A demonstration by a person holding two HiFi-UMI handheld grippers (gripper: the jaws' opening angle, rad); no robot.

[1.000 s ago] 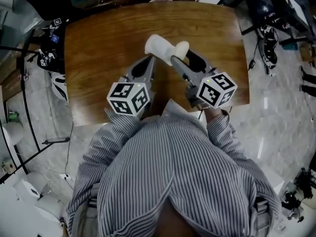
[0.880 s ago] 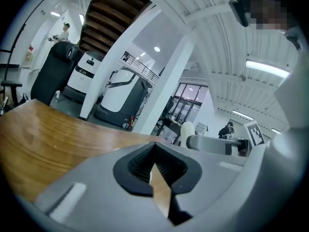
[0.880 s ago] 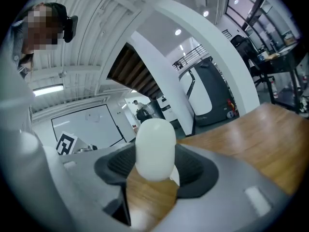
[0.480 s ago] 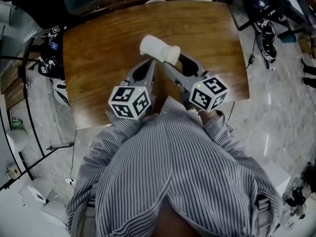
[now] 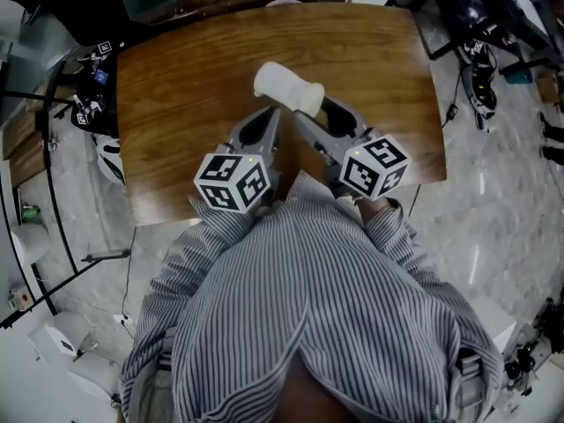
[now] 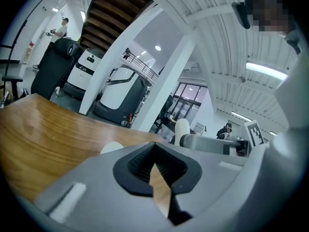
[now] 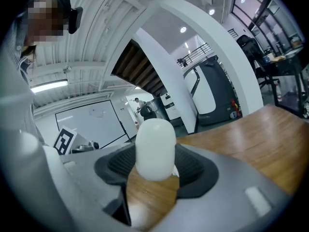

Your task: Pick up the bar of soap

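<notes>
The white bar of soap (image 5: 288, 88) hangs over the middle of the brown wooden table (image 5: 185, 69), lying crosswise in the head view. My right gripper (image 5: 313, 104) is shut on the bar's right end. In the right gripper view the soap (image 7: 155, 149) stands upright between the dark pads, with table wood showing below it. My left gripper (image 5: 268, 117) sits just left of the right one, below the soap, shut with nothing in it (image 6: 154, 151). From the left gripper view the soap's rounded end (image 6: 182, 132) shows at the tip of the right gripper.
The table's near edge (image 5: 167, 211) runs just ahead of the person's striped shirt (image 5: 308, 307). Cables and black gear (image 5: 88, 104) lie on the floor at the left, and more equipment (image 5: 480, 69) at the right. A small white item (image 5: 286, 1) sits at the table's far edge.
My right gripper has shifted slightly left with the soap in it. The left gripper has barely moved.
</notes>
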